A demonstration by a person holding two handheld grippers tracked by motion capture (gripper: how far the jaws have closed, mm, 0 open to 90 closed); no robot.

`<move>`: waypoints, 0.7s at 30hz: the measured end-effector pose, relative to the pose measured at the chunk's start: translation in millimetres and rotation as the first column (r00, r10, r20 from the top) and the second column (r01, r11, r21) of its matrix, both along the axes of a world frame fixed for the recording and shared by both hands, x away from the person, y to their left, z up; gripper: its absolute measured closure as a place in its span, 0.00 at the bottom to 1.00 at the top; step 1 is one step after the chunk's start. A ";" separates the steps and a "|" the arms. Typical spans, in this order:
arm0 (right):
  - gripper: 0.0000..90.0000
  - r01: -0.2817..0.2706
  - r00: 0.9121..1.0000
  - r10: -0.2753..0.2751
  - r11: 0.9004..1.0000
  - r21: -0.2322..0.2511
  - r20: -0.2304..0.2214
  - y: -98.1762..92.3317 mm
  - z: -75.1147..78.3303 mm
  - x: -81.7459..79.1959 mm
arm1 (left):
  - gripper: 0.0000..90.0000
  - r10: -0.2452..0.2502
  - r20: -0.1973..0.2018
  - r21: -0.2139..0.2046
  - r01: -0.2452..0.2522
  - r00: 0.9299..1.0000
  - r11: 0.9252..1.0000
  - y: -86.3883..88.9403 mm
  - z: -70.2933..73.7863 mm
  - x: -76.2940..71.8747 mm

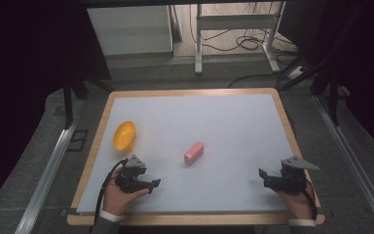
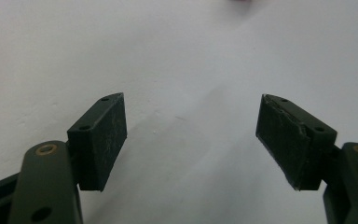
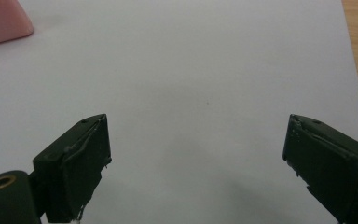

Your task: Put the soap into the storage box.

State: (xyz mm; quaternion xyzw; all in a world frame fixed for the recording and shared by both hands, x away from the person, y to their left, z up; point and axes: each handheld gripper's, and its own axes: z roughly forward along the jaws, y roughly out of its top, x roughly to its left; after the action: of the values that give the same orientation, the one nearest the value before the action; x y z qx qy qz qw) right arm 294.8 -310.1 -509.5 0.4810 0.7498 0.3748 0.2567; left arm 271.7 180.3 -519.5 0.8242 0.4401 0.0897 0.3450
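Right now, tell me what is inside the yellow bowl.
The yellow bowl lies tipped on its side on the white table, its opening facing the camera. The visible inside looks bare. The lowest part, behind its near rim, is hidden.

White rectangular mat (image 1: 224,131) covers wooden-rimmed table (image 1: 191,92). Beyond table: grey floor, white cabinet (image 1: 130,30), white metal frame legs (image 1: 198,44), black cables (image 1: 248,43) tangled near them.
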 end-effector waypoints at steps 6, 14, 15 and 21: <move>0.08 -0.005 1.000 0.005 1.000 -0.017 -0.001 2.4 -0.3 0.3 | 0.28 -0.012 -0.008 -0.010 0.012 1.000 1.000 1.9 -0.4 0.0; 0.08 -0.010 1.000 0.010 1.000 -0.027 -0.001 5.8 -0.5 -1.3 | 0.28 -0.006 -0.006 -0.025 0.006 1.000 1.000 5.2 2.3 -0.6; 0.08 -0.011 1.000 0.011 1.000 -0.028 -0.003 5.9 -0.6 -1.5 | 0.28 -0.004 -0.004 -0.028 0.004 1.000 1.000 5.4 3.3 -0.5; 0.08 -0.003 1.000 0.003 1.000 -0.027 0.003 5.1 2.6 -3.4 | 0.29 -0.010 -0.015 -0.031 0.010 1.000 0.999 6.5 8.7 0.9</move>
State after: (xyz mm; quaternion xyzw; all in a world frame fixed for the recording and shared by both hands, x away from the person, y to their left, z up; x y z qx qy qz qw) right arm 291.4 -305.0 -506.9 0.4759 0.7551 0.3657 0.2639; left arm 272.6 186.9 -510.8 0.8216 0.4400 0.0748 0.3546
